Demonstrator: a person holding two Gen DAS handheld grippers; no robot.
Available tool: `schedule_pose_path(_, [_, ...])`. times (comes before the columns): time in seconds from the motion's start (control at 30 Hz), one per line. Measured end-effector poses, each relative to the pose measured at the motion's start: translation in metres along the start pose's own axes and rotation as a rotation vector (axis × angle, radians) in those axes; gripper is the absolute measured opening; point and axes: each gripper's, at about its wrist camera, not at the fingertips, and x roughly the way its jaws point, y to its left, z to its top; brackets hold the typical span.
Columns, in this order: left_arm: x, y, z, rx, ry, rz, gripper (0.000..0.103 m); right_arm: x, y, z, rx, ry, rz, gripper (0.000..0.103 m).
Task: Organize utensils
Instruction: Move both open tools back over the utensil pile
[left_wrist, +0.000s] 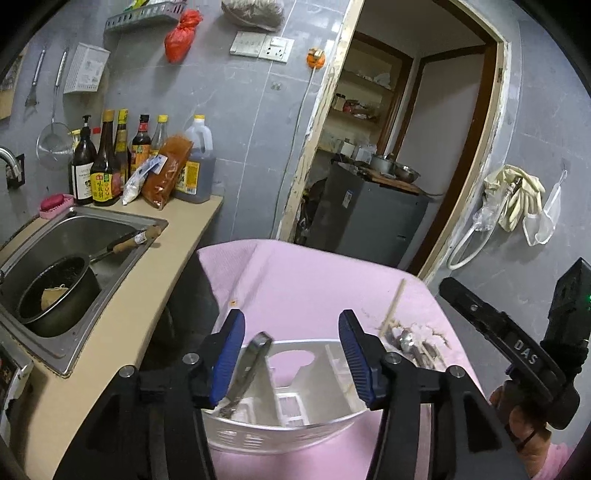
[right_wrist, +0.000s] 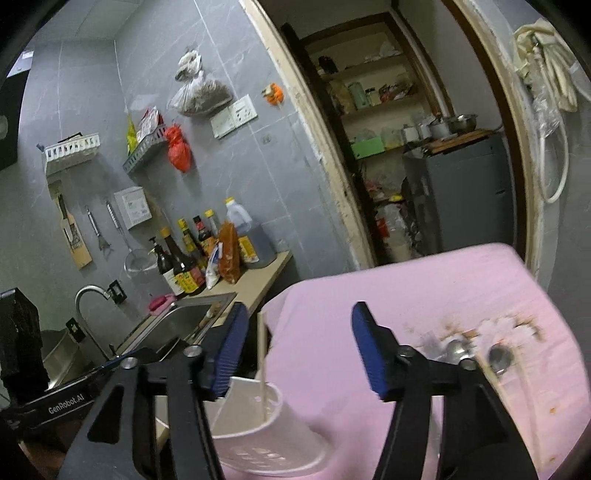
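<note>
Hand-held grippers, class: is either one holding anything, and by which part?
Nothing is held. The left hand-held gripper and the right hand-held gripper are both open; the metal utensil and the chopstick stand free in the holder.

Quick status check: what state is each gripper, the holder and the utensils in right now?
left gripper: open, nothing held
right gripper: open, nothing held
white holder: on pink cloth, metal utensil leaning inside
chopstick: standing in holder
spoons: loose on cloth

"DAS" on right gripper (left_wrist: 524, 354), "GenRobot.AI" on left gripper (right_wrist: 70, 400)
</note>
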Motion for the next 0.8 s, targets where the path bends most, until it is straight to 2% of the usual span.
schedule_pose_path(0.07, [-0.003, -0.010, 0.001, 0.004, -0.018, -0.003, 0.058, -0.011, -0.007, 0.006, -0.008, -0.017, -0.013, 0.069])
schedule_pose_path(0.2, [-0.009, -0.032, 0.004, 0.010, -0.060, -0.014, 0.065, -0.040, -0.026, 0.020, -0.048, -0.063, -0.064, 0.078])
schedule_pose_path(0.33, [-0.014, -0.060, 0.003, 0.018, -0.109, -0.024, 0.075, -0.066, -0.045, 0.034, -0.083, -0.097, -0.123, 0.093])
schedule_pose_path(0.47, [-0.017, -0.092, 0.000, 0.050, -0.151, -0.020, 0.083, -0.090, -0.069, 0.044, -0.126, -0.118, -0.190, 0.101])
schedule_pose_path(0.57, [-0.017, -0.118, -0.006, 0.085, -0.182, -0.013, 0.092, -0.101, -0.084, 0.048, -0.141, -0.118, -0.233, 0.101])
schedule_pose_path(0.8, [-0.008, -0.166, -0.025, 0.121, -0.193, 0.001, 0.096, -0.119, -0.126, 0.054, -0.157, -0.104, -0.283, 0.101])
